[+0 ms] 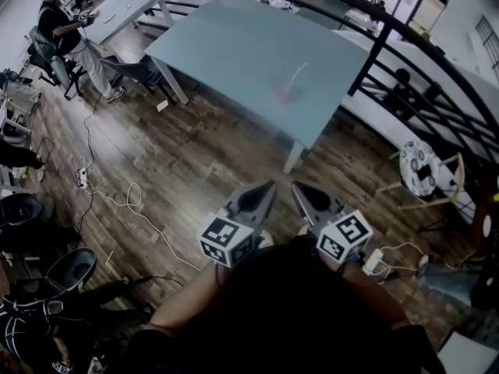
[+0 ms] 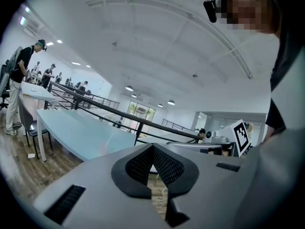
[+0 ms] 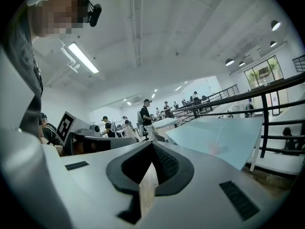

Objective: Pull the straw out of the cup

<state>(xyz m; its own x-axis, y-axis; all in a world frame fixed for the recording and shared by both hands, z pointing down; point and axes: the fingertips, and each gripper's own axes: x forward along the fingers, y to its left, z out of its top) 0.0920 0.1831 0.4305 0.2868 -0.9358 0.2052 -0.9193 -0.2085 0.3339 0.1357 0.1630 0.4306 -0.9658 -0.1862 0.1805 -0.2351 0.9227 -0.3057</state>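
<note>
A small pinkish cup [image 1: 285, 93] with a pale straw [image 1: 298, 74] leaning up and to the right stands on the pale blue table [image 1: 234, 45], near its front right corner. Both grippers are held close to my body, over the wooden floor and well short of the table. My left gripper [image 1: 270, 185] has its jaws shut with nothing between them, tips meeting in the left gripper view [image 2: 152, 147]. My right gripper [image 1: 295, 185] is shut and empty too [image 3: 151, 143]. The cup [image 3: 214, 149] and the straw [image 3: 220, 134] show faintly in the right gripper view.
A black railing [image 1: 374, 53] curves behind the table's right side. Cables [image 1: 117, 205] and a power strip [image 1: 374, 260] lie on the floor. A chair with a patterned cushion [image 1: 421, 166] stands at right. A person [image 1: 66, 33] stands at another table, upper left.
</note>
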